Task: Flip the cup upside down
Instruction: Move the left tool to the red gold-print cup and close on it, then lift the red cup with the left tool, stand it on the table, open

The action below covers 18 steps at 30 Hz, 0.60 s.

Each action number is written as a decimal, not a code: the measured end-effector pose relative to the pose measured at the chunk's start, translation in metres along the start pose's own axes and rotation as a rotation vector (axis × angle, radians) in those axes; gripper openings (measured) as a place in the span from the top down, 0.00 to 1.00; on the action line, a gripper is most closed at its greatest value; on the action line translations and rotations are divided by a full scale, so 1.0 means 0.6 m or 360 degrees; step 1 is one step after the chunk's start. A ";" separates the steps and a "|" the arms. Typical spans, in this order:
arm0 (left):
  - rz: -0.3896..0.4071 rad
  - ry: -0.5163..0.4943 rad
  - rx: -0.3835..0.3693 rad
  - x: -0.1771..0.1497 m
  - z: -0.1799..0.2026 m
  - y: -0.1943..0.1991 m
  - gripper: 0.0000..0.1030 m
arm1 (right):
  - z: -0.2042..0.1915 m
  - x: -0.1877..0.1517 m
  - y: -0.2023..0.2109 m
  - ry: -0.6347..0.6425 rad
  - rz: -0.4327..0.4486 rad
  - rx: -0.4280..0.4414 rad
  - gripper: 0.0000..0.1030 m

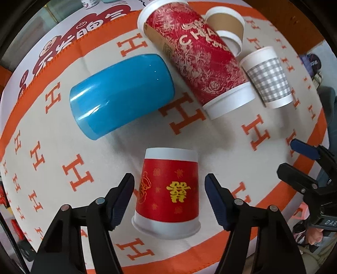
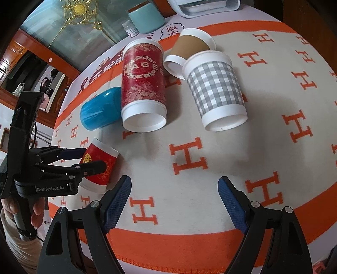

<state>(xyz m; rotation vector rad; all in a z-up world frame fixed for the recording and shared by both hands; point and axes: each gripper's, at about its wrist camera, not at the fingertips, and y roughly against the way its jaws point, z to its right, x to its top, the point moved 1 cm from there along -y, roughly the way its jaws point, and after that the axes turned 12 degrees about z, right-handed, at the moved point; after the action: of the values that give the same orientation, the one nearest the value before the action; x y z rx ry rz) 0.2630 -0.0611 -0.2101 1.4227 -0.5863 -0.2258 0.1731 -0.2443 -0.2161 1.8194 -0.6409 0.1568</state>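
A small red paper cup (image 1: 168, 189) with a gold character stands upside down on the cloth near the front edge. My left gripper (image 1: 169, 194) is open, its fingers on either side of the cup, apart from it. The cup also shows in the right wrist view (image 2: 99, 166), partly behind the left gripper (image 2: 92, 160). My right gripper (image 2: 174, 200) is open and empty over the cloth; it shows at the right edge of the left wrist view (image 1: 294, 158).
A blue cup (image 1: 122, 94) lies on its side. A tall red cup (image 1: 198, 61), a grey checked cup (image 1: 267, 78) and a brown cup (image 1: 225, 27) also lie on the orange-and-cream H-pattern cloth (image 1: 231, 137). A teal jar (image 2: 147, 16) stands at the back.
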 end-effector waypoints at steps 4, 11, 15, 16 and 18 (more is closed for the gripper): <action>-0.0041 -0.0038 0.0039 0.008 -0.001 -0.017 0.36 | 0.005 -0.003 -0.004 -0.0010 -0.0003 -0.0002 0.16; -0.0078 -0.0015 0.0059 0.007 0.000 -0.024 0.45 | 0.015 -0.010 0.000 -0.0026 0.0009 -0.0006 0.16; -0.0046 0.0081 0.0029 -0.004 -0.004 -0.010 0.46 | 0.021 -0.011 0.008 -0.0046 0.0016 0.0000 0.16; -0.0032 0.0117 0.0011 -0.008 -0.004 -0.001 0.46 | 0.021 -0.011 0.010 -0.0048 0.0020 0.0003 0.16; -0.0006 0.0189 -0.0017 -0.019 -0.005 0.016 0.46 | 0.022 -0.013 0.020 -0.0051 0.0029 0.0012 0.16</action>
<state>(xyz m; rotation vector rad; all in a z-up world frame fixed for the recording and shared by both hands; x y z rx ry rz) 0.2532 -0.0514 -0.2036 1.4164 -0.4842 -0.1463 0.1578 -0.2561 -0.2141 1.8267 -0.6806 0.1427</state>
